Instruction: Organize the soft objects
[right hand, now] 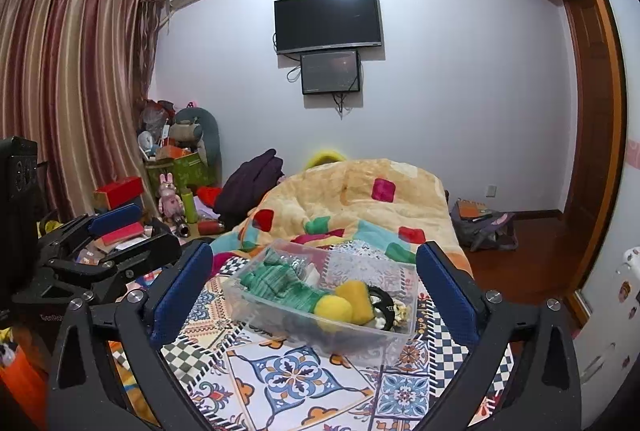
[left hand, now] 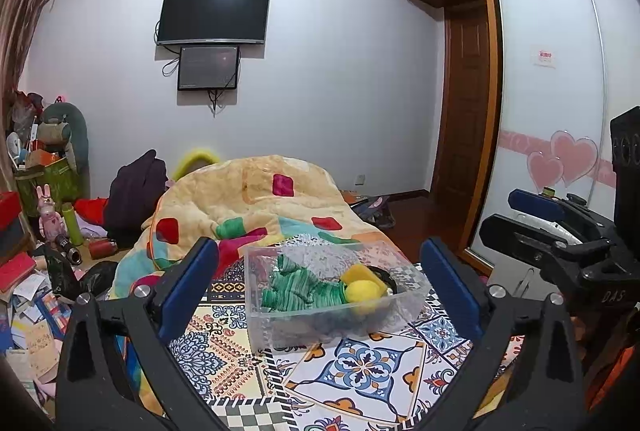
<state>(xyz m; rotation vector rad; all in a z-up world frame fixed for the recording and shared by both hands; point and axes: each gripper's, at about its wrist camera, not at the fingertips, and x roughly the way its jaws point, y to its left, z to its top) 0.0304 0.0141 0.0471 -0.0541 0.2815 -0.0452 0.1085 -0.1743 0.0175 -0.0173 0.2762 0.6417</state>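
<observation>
A clear plastic bin (left hand: 264,319) (right hand: 280,315) stands on a patterned cloth on the bed. In it lie a green striped knit piece (left hand: 304,289) (right hand: 280,281), a yellow ball (left hand: 364,291) (right hand: 333,309), a yellow sponge (left hand: 362,274) (right hand: 354,293) and a black ring-shaped item (right hand: 380,301). My left gripper (left hand: 320,271) is open and empty, held in front of the bin. My right gripper (right hand: 316,271) is open and empty, also in front of the bin. Each gripper shows at the edge of the other's view, the right one (left hand: 560,227) and the left one (right hand: 100,251).
A rumpled quilt (left hand: 248,199) (right hand: 352,199) lies behind the bin. Clutter of boxes, toys and bottles (left hand: 52,223) (right hand: 168,191) fills the left side. A wardrobe (left hand: 552,91) stands at right, a bag (right hand: 480,227) on the floor, a TV (left hand: 214,13) on the wall.
</observation>
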